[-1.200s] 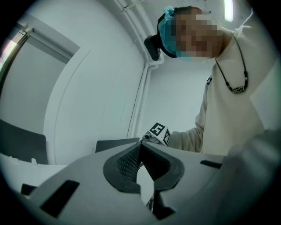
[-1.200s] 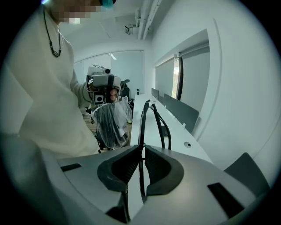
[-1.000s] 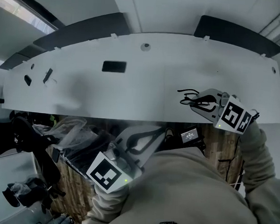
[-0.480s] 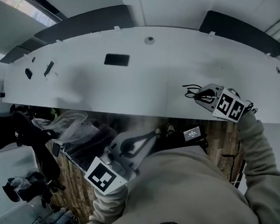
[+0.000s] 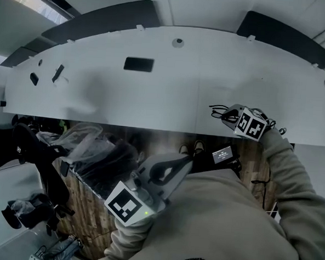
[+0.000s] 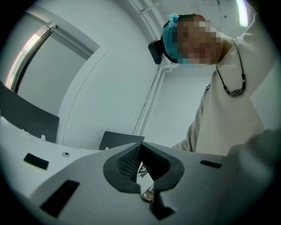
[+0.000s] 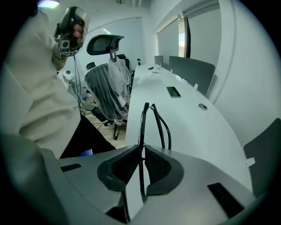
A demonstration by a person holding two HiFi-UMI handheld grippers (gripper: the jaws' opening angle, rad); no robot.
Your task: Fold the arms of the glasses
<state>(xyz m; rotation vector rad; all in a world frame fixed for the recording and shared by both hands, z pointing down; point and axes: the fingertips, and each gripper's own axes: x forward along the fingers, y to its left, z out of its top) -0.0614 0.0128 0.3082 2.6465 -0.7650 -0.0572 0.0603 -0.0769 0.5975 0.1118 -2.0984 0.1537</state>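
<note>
The glasses [image 5: 220, 113] are thin and black, and they hang over the right front part of the white desk [image 5: 153, 98]. My right gripper [image 5: 233, 118] is shut on them. In the right gripper view the frame [image 7: 142, 127] runs edge-on between the two pads, and an arm [image 7: 163, 126] curves out past the jaws above the desk top. I cannot tell whether the glasses touch the desk. My left gripper [image 5: 174, 161] is shut and empty, held close to my chest below the desk's front edge. The left gripper [image 6: 141, 150] points level past the desk, with nothing between its pads.
A black phone [image 5: 138, 64] lies on the desk's far middle, with a round grommet [image 5: 179, 42] to its right. Small dark items [image 5: 57, 73] sit at the far left. Dark panels [image 5: 284, 32] stand behind the desk. A plastic-covered office chair [image 5: 95, 155] stands at the front left.
My right gripper has sunk toward the desk with the glasses still held, and looks smaller and further left in the head view. The left gripper has barely shifted.
</note>
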